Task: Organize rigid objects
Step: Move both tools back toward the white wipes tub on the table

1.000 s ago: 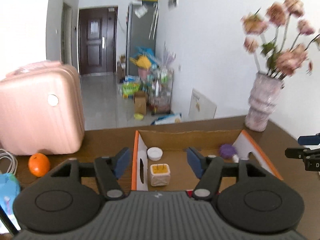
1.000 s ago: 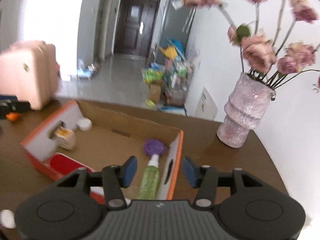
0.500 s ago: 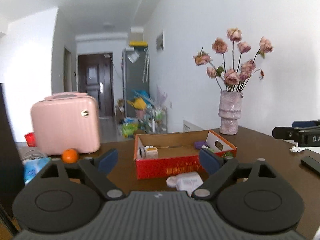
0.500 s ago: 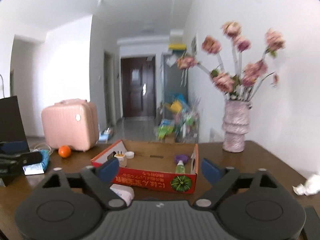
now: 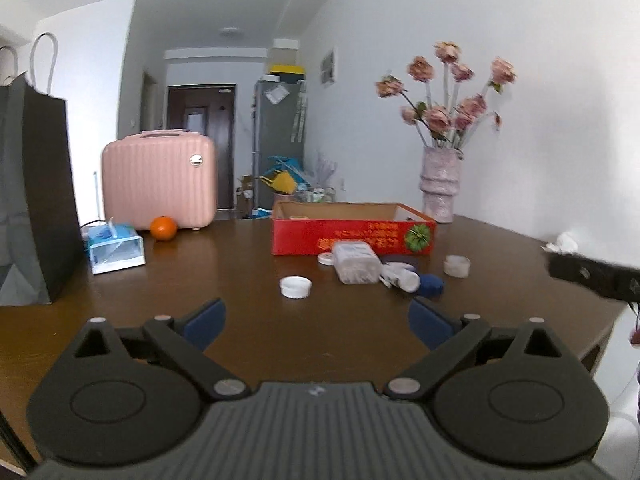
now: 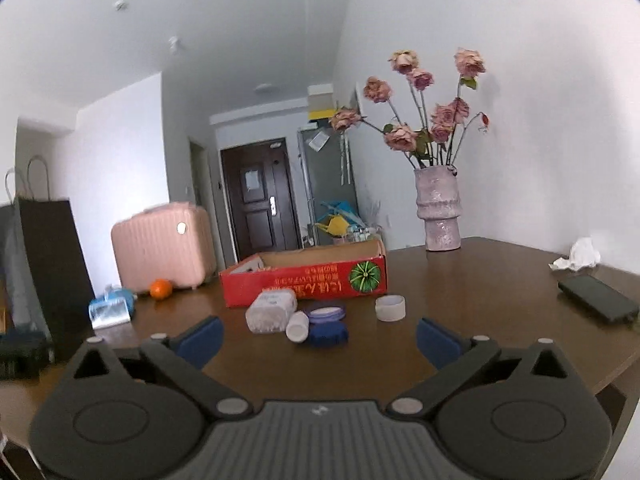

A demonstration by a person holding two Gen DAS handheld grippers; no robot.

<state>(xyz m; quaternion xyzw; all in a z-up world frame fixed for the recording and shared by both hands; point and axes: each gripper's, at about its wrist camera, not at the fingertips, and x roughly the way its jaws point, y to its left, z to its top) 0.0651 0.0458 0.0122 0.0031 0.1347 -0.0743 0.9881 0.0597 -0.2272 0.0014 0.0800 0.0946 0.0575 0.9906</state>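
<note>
A red cardboard box (image 5: 352,236) (image 6: 304,282) stands on the brown table. In front of it lie a clear plastic jar (image 5: 356,266) (image 6: 270,314), a white lid (image 5: 295,287), a small white bottle (image 5: 402,278) (image 6: 298,327), a blue lid (image 5: 430,285) (image 6: 326,334), a purple-rimmed jar (image 6: 326,312) and a small white cup (image 5: 456,266) (image 6: 390,308). My left gripper (image 5: 316,322) is open and empty, well short of them. My right gripper (image 6: 318,340) is open and empty, just before the blue lid.
A pink suitcase (image 5: 158,178), an orange (image 5: 163,228), a blue tissue pack (image 5: 114,248) and a dark paper bag (image 5: 34,216) stand at the left. A flower vase (image 6: 438,210) stands at the back right. A phone (image 6: 598,298) and crumpled tissue (image 6: 578,258) lie right.
Both grippers have pulled back and down from above the box to the near side of the table. Their jaws have opened wider. The loose items in front of the box have come into view.
</note>
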